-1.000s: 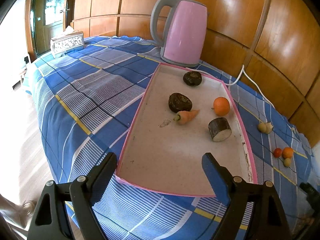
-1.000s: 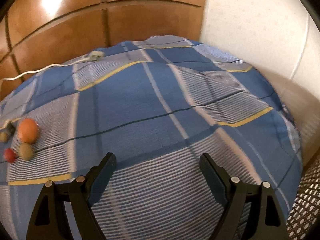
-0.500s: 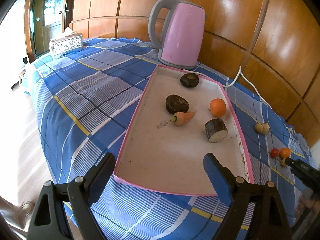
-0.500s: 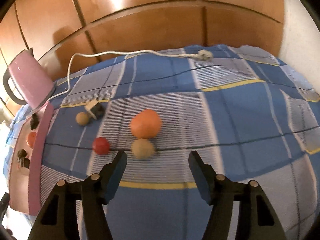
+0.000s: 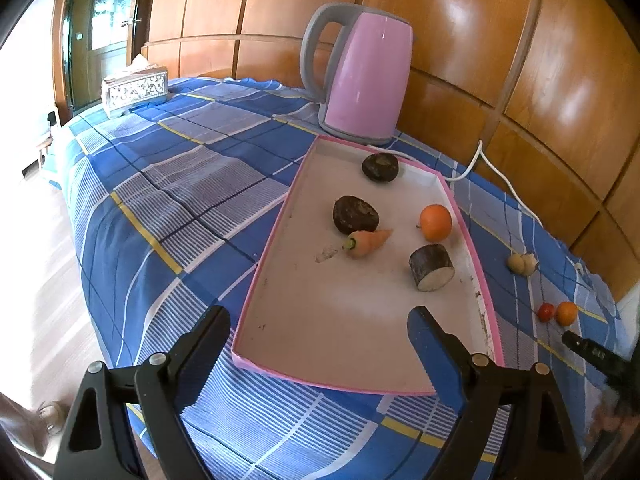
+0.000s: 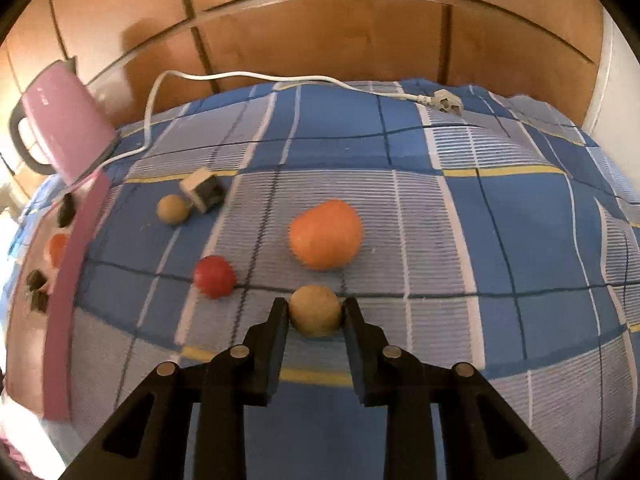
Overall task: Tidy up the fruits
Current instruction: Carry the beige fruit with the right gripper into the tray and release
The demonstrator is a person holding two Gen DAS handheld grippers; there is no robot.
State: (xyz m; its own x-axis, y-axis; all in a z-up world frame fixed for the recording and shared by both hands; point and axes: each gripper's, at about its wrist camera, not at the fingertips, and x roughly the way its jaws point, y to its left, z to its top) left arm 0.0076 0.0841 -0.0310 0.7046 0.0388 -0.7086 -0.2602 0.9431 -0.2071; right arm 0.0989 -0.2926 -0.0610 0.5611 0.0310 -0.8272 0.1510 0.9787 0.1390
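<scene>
While right gripper (image 6: pixel 315 312) clamps tan ball (image 6: pixel 315 315), left gripper (image 5: pixel 320 344) wide, pink tray (image 5: pixel 264 256) holds carrot (image 5: pixel 366 243), orange (image 5: pixel 436 222)

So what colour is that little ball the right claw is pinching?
Tan-beige little ball, clearest in the right wrist view.

**Wood-panelled room, checked cloth, daylight from the left**

Glossy brown wood panels (image 5: pixel 460 40) cover the back wall, split by dark grooves, with bright glare spots. A door with a glass pane (image 5: pixel 108 20) stands far left, strong daylight around it. Pale wooden floor (image 5: pixel 36 280) shows at left. A blue checked cloth (image 5: pixel 168 200) with white and yellow stripes covers the table. White wall (image 6: pixel 616 92) meets the panels at the right edge in the right wrist view.
</scene>
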